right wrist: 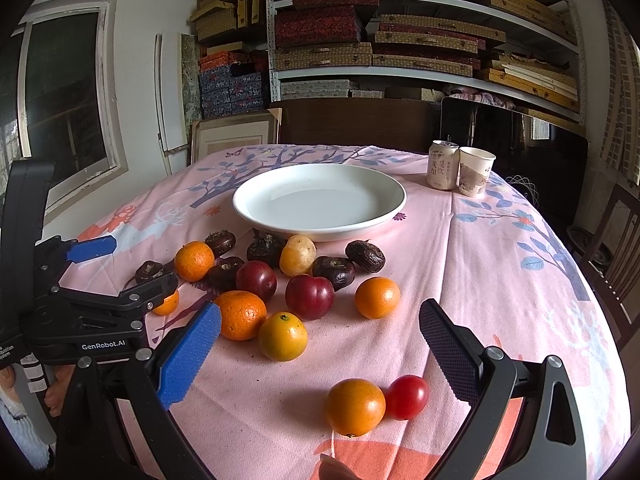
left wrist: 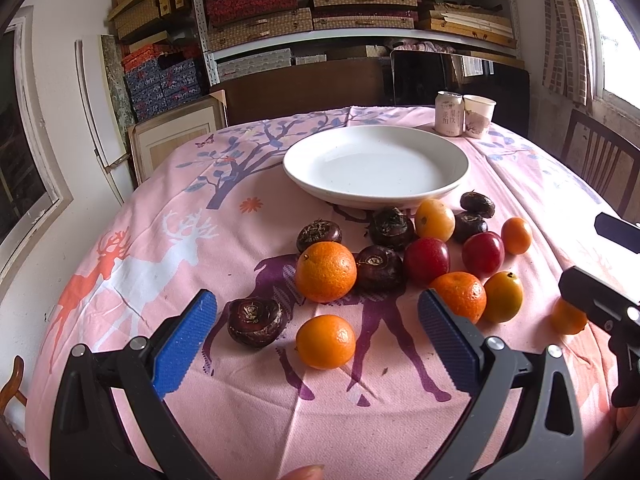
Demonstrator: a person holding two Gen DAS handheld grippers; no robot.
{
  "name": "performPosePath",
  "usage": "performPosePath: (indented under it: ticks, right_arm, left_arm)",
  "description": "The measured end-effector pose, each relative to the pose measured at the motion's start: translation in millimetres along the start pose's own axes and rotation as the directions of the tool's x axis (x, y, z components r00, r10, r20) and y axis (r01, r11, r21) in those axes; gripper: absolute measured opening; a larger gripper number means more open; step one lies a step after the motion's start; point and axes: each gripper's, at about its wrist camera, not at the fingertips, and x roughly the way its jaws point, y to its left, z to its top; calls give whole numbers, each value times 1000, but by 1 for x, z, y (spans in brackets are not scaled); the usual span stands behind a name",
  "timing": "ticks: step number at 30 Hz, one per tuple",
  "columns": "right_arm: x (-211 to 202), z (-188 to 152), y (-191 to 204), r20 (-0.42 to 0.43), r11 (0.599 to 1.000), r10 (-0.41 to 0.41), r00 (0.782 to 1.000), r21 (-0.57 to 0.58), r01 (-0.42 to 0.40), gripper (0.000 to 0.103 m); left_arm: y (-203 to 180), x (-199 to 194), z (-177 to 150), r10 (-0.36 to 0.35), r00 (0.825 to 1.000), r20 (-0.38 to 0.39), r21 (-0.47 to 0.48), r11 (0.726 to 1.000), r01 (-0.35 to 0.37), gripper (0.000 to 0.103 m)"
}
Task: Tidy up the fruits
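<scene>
While both jaws gape, fruits (left wrist: 326, 342) lie ahead, before the plate (left wrist: 376, 164).

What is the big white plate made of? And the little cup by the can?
The plate looks like glazed ceramic: smooth, white, with a soft shine and a thick rim. The cup seems to be paper: thin wall, matte printed side, rolled lip. I cannot be certain of either.
</scene>
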Motion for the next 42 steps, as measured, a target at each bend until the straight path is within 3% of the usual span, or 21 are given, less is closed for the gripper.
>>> performPosePath:
  ticks: [21, 28, 31, 33, 36, 39, 42]
  right_arm:
    - [-2, 1, -1, 0, 1000, 11, 1000, 7, -11, 99]
    - [-1, -2, -10, -10, 996, 80, 997, 47, -79, 99]
    - [-3, -6, -25, -31, 982, 165, 986, 97, -161, 99]
    - [-1, -9, -35, -92, 984, 141, 986, 122, -130, 99]
    - [3, -18, -48, -169, 991, 89, 981, 111, -71, 99]
    - [7, -28, -57, -202, 993, 63, 977, 108, -42, 99]
    - [10, -32, -62, -222, 991, 86, 971, 122, -60, 99]
  left_arm:
    - [0, 3, -1, -19, 999, -26, -17, 1000, 19, 99]
    - [2, 6, -3, -9, 999, -34, 7, 1000, 9, 99]
    - [7, 14, -2, -54, 993, -103, -6, 999, 54, 99]
    - [6, 21, -3, -80, 985, -153, -6, 997, 80, 99]
    - [3, 24, -5, -94, 988, -126, -6, 996, 94, 99]
    - [3, 30, -6, -97, 981, -167, -1, 995, 98, 99]
    - [8, 47, -8, -45, 949, -312, 46, 997, 63, 99]
